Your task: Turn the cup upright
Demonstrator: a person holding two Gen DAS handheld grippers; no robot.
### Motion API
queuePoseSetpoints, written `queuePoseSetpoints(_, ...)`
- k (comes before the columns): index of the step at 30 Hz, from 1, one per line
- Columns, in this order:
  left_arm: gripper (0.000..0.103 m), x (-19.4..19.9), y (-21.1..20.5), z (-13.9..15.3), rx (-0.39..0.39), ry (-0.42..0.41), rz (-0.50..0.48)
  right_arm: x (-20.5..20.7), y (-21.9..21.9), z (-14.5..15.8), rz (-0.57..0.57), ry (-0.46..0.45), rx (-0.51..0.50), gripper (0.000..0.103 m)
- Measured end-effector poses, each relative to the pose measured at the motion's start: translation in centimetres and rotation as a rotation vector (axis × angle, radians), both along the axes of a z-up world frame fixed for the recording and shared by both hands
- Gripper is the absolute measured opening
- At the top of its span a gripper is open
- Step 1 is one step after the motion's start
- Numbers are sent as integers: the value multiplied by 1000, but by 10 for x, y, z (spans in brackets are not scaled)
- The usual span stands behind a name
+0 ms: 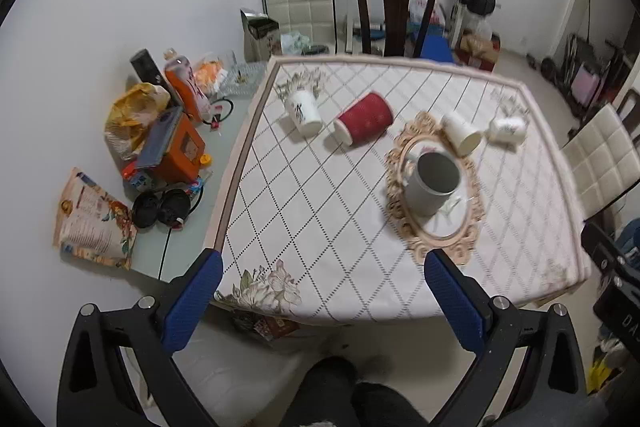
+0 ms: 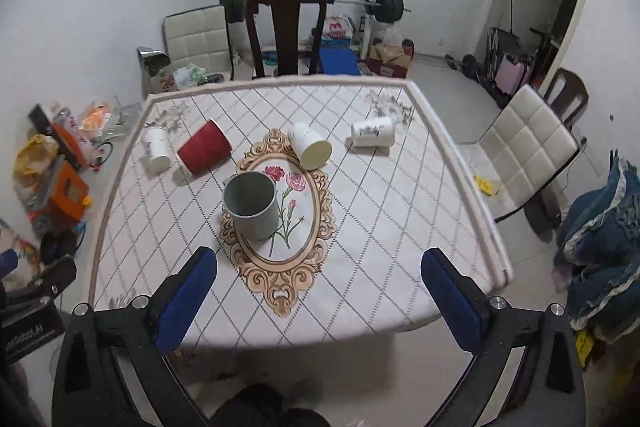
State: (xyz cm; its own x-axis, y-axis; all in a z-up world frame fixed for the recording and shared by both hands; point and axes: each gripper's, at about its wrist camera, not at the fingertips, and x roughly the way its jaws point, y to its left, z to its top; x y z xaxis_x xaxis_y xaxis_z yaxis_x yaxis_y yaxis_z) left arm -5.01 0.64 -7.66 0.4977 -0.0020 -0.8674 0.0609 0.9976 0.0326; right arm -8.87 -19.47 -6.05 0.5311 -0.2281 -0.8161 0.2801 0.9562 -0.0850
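A grey mug [image 1: 433, 183] [image 2: 251, 205] stands upright on an oval flower mat [image 1: 448, 227] [image 2: 296, 259] in the middle of the table. A red cup [image 1: 365, 119] [image 2: 205, 151] lies on its side behind it. A white mug with writing [image 1: 304, 111] [image 2: 157, 149] lies at the far left. A cream cup [image 1: 461, 133] [image 2: 310, 145] and a small white mug [image 1: 507, 129] [image 2: 373, 133] lie to the right. My left gripper [image 1: 322, 269] and right gripper [image 2: 320, 267] are both open and empty, held above the table's near edge.
The table wears a white diamond-pattern cloth [image 1: 320, 211] [image 2: 384, 211]. Clutter of boxes, bags and headphones [image 1: 168, 155] lies on a side surface at the left. A dark wooden chair [image 2: 286, 31] stands behind the table, a cream chair [image 2: 528, 151] at the right.
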Motion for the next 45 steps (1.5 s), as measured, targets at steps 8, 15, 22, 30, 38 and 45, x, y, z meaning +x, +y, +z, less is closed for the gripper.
queuePoseSetpoints(8,103,-40,-7,49,-37,-59,-14,-48,-1,66,33,-37,35,103)
queuePoseSetpoints(15,103,-61,-14,64,-39,-77,-22,-76,-1,97,57,-72,35,103)
queuePoseSetpoints(22,103,-70,-18,68,-31,-87,-11,-85,-2,104,58,-80,37,103)
queuePoseSetpoints(30,103,-72,-17,74,-36,-99,19,-84,-4,105,73,-71,40,103)
queuePoseSetpoints(38,103,-70,-18,75,-27,-106,23,-78,-7,101,95,-61,44,103)
queuePoseSetpoints(45,103,-68,-21,76,-16,-131,8,-75,-7,97,104,-56,45,103)
